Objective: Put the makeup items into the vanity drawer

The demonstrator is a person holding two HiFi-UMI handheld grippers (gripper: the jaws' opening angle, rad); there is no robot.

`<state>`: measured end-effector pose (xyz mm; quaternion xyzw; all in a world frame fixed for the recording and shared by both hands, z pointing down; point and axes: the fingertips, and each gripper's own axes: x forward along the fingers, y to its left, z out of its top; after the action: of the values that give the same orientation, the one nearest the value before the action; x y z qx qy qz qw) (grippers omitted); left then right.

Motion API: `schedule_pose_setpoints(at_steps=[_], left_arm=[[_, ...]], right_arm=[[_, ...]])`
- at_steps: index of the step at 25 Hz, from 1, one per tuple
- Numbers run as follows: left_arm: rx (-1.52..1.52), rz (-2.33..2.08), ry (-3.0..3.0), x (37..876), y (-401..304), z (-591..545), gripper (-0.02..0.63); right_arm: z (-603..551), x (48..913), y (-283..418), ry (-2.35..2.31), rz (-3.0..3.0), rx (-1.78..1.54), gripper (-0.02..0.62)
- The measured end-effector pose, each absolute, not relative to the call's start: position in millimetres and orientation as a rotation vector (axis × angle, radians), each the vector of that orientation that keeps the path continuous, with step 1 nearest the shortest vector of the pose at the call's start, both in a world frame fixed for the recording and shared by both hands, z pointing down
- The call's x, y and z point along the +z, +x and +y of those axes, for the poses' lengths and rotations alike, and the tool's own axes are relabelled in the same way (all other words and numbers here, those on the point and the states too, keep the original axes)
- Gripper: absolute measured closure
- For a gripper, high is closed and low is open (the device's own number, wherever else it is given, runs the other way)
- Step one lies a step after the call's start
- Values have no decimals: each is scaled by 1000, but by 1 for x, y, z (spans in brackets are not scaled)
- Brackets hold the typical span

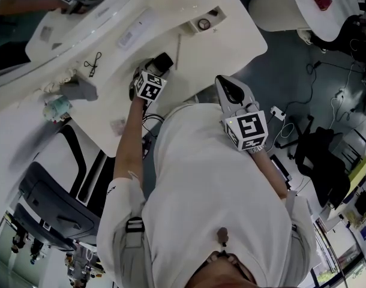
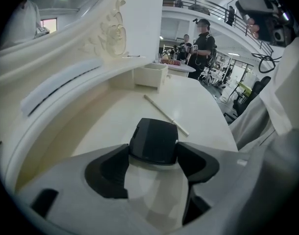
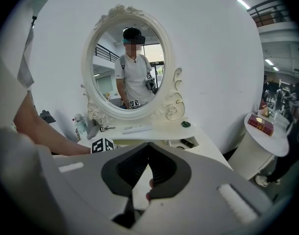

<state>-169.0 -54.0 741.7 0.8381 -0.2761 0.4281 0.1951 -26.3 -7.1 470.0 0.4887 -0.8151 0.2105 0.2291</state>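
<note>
Matte black and squarish with rounded corners, the compact case (image 2: 154, 137) sits on the glossy white vanity top (image 2: 198, 106), right between the jaws of your left gripper (image 2: 153, 151). Those jaws are spread wide and flank the case closely on both sides; no squeeze on it shows. Just past it lies a slender white pencil-like stick (image 2: 165, 114), apart from the case. Your right gripper (image 3: 147, 148) hangs off the vanity's edge, over your white shirt. Its ribbed black pads are closed tip to tip with nothing between them. The small boxy drawer (image 1: 190, 27) stands open further along the top, beyond the stick and well apart from the case. At the back rises an oval mirror (image 3: 127, 58) in a carved, scrolled cream frame
</note>
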Motion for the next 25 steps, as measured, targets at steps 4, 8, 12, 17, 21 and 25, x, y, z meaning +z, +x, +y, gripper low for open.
schedule_pose_setpoints(at_steps=[4,8,12,17,21,25], left_arm=[[1179,-802,2313,740,-170,-51,295],[1162,-828,2300,735,-170,-45,299],[1106,-870,2278,729,-168,-38,299],[1029,-932,2252,717,-166,-34,299],[969,-996,2229,706,-165,-33,299],[912,-1060,2207,685,-159,-35,299]], right_arm=[[-7,470,-28,1337,-2252,576,588],[-7,469,-28,1323,-2264,569,588],[-6,468,-28,1307,-2279,560,588],[-4,466,-27,1288,-2304,554,588],[-3,465,-25,1264,-2327,551,588],[-1,464,-19,1239,-2347,552,588]])
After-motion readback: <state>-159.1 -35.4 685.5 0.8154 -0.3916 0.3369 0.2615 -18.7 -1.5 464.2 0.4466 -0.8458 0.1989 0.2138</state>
